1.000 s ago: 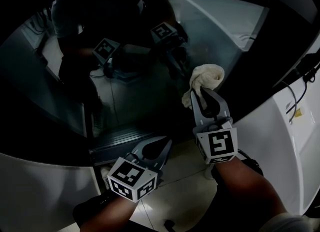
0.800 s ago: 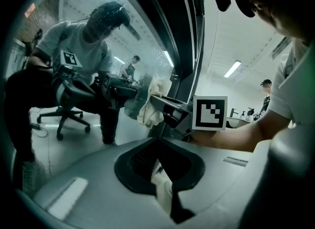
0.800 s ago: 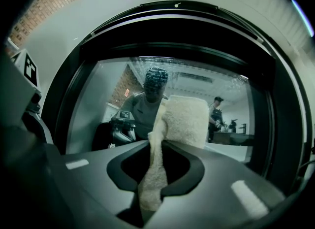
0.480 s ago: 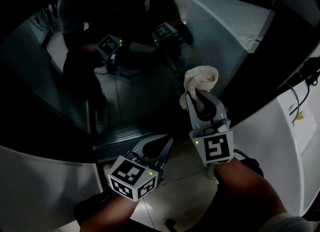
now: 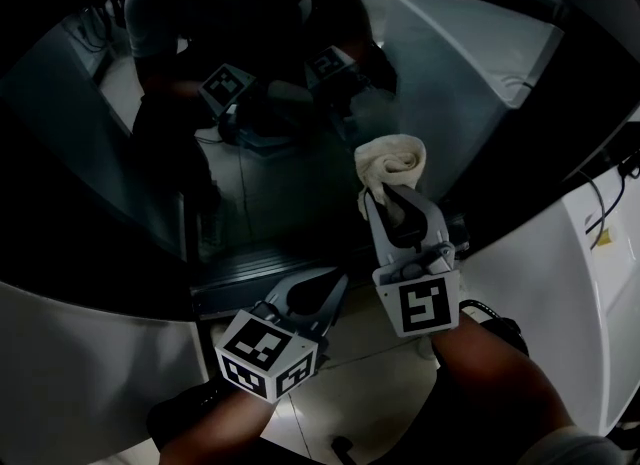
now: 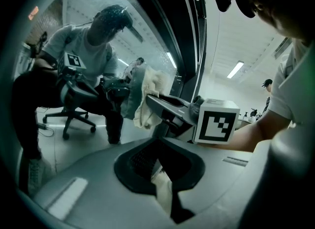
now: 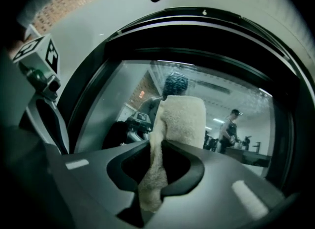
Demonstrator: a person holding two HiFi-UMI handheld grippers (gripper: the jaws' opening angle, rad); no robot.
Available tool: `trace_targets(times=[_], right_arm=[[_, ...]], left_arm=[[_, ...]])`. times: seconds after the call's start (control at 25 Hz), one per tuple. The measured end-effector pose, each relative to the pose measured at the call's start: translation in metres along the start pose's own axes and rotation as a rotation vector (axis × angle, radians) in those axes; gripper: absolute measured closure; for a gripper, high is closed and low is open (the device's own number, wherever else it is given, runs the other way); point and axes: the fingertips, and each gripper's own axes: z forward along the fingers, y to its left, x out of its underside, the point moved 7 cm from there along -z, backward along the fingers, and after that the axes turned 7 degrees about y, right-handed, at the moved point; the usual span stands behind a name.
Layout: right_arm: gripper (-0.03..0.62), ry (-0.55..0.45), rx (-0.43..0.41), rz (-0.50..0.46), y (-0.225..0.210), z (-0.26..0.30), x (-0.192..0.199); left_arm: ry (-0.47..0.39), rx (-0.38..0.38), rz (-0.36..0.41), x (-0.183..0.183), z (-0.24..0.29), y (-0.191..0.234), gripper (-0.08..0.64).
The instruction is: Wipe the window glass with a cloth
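Right gripper (image 5: 390, 198), pinching the cloth (image 5: 392, 163), is sliding leftward across the window glass (image 5: 265, 188), so wiping is progressing; left gripper (image 5: 330, 288), jaws together, is idling.

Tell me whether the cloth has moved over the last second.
Yes. The cloth, clamped in the right gripper, has shifted left across the window glass, judged against the grey sill below it.

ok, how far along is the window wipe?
Done: the cream terry cloth is clamped in the right tongs. In hand: the cloth is up against the dark window glass. Left: fine speckles across the upper glass look unwiped, and beyond that the reflections hide how much is clean. The left tongs sit shut, low by the frame.
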Motion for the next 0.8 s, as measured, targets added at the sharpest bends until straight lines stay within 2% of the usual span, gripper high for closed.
trace_targets(times=[0.24,0.32,0.48,0.64,0.8], right_arm=[[0.537,-0.024,-0.014,0.143,0.0033,0.0004,-0.0044],[0.537,-0.024,-0.017,0.139,0.0022,0.0013,-0.0038],[0.537,-0.006,-0.011,0.014,0.0042,0.0021,-0.0033],[0.537,-0.046,-0.018,0.097,0.0055,0.0012,-0.0072],[0.537,-0.059,-0.034,0.111,0.0065,0.0016,-0.0104]], left_arm=[[-0.006,-0.007,-0.001,-0.0043,-0.0017,-0.0034,0.543],[-0.006,-0.01,-0.004,-0.0044,-0.0008,-0.0032,0.543],[-0.004,-0.006,0.007,-0.0043,0.0009,-0.0064,0.543],[0.004,-0.008,0.01,-0.0023,-0.0002,-0.0095,0.543],[0.005,-0.017,0.006,-0.0028,-0.0003,-0.0092,0.543]])
